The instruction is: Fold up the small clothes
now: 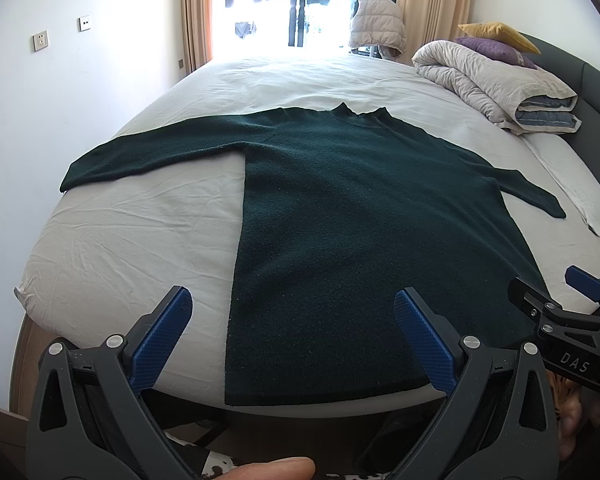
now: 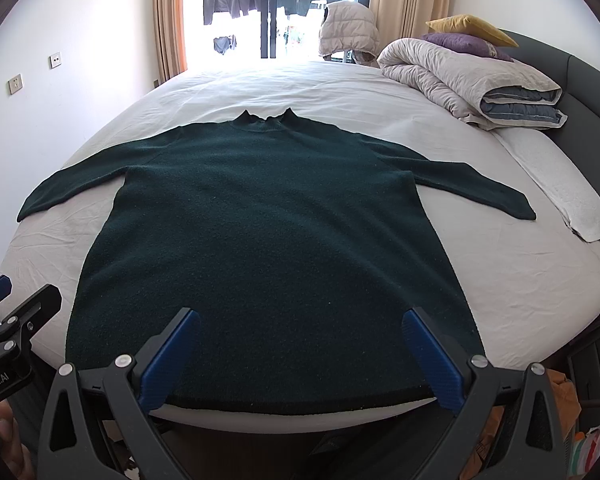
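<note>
A dark green long-sleeved sweater (image 1: 340, 220) lies flat on the white bed (image 1: 140, 220), collar away from me, both sleeves spread out, hem at the near edge. It fills the middle of the right wrist view (image 2: 268, 232). My left gripper (image 1: 292, 308) is open and empty, hovering over the hem's left part. My right gripper (image 2: 300, 328) is open and empty over the middle of the hem. The right gripper also shows at the right edge of the left wrist view (image 1: 580, 300). The left gripper shows at the left edge of the right wrist view (image 2: 16, 304).
A rolled duvet (image 2: 472, 80) with purple and yellow cushions lies at the bed's far right by the dark headboard (image 2: 580, 92). A folded white towel (image 2: 572, 200) lies right of the sweater. A padded jacket (image 2: 348, 32) hangs by the window. A white wall (image 1: 40, 100) runs along the left.
</note>
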`<state>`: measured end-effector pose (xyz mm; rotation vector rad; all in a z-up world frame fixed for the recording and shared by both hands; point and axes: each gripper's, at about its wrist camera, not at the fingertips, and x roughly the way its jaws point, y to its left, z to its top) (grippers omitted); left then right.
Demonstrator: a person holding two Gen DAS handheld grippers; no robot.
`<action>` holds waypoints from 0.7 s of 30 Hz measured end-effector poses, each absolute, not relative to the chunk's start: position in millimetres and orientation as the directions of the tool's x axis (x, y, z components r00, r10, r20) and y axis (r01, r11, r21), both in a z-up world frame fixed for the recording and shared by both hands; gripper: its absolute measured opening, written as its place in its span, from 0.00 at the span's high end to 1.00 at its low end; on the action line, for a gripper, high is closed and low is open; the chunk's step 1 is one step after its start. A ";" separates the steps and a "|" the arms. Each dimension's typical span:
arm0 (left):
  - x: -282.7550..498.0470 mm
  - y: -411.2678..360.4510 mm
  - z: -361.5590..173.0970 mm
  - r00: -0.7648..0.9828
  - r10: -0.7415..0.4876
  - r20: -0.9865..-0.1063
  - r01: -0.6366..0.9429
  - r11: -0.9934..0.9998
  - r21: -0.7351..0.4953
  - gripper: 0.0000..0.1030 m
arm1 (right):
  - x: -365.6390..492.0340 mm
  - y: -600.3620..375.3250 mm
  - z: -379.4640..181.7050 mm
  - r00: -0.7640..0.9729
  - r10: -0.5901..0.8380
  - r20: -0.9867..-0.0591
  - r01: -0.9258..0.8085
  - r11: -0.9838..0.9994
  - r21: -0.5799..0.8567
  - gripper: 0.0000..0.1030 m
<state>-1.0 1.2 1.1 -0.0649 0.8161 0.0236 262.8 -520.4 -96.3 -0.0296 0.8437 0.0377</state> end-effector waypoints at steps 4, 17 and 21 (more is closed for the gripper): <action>-0.9 1.2 1.0 0.685 -0.004 -0.729 -0.046 0.998 -0.049 0.00 | 262.9 -520.3 -96.4 0.663 0.022 -0.748 -0.045 0.999 -0.011 0.00; -0.8 1.3 1.0 0.684 -0.004 -0.729 -0.046 0.998 -0.049 0.00 | 261.3 -521.5 -98.3 0.662 0.022 -0.749 -0.044 0.999 -0.010 0.00; -0.8 1.4 1.1 0.684 -0.004 -0.729 -0.046 0.998 -0.049 0.00 | 261.5 -521.4 -98.2 0.662 0.022 -0.749 -0.045 0.999 -0.010 0.00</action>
